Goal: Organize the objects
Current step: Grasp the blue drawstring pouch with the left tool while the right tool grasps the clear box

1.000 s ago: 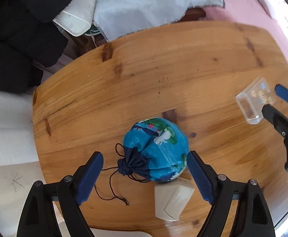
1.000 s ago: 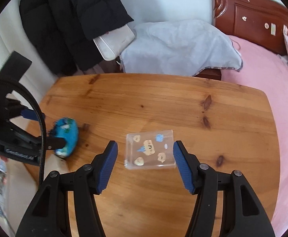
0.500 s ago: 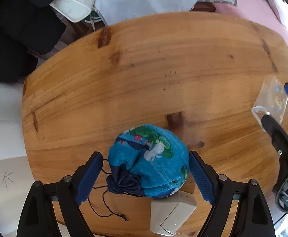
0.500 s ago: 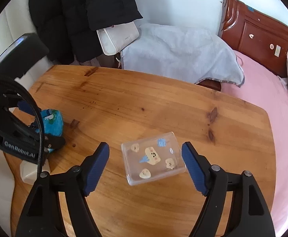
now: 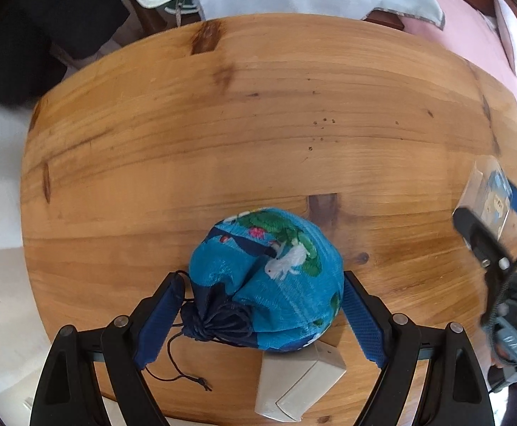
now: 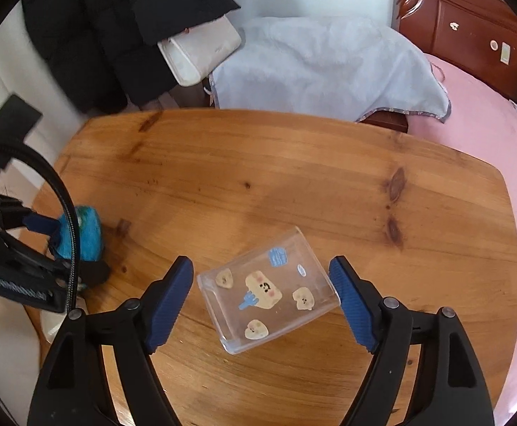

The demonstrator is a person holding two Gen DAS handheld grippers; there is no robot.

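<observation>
A blue patterned drawstring pouch (image 5: 269,280) lies on the wooden table (image 5: 258,113) between the fingers of my left gripper (image 5: 258,316), which is open around it with the pads close to its sides. A clear plastic box with cartoon stickers (image 6: 267,289) lies on the table between the fingers of my right gripper (image 6: 262,305), which is open and not touching it. The pouch also shows at the left in the right wrist view (image 6: 81,234). The clear box shows at the right edge in the left wrist view (image 5: 489,198).
A small beige carton (image 5: 297,383) lies at the table's near edge just under the pouch. Behind the table are a black coat (image 6: 116,28), a white bag (image 6: 198,49), a grey cloth (image 6: 322,67) and a pink bed (image 6: 489,113).
My left gripper has moved forward so the pouch now sits between its fingers. My right gripper has advanced around the clear box, which now lies turned at an angle.
</observation>
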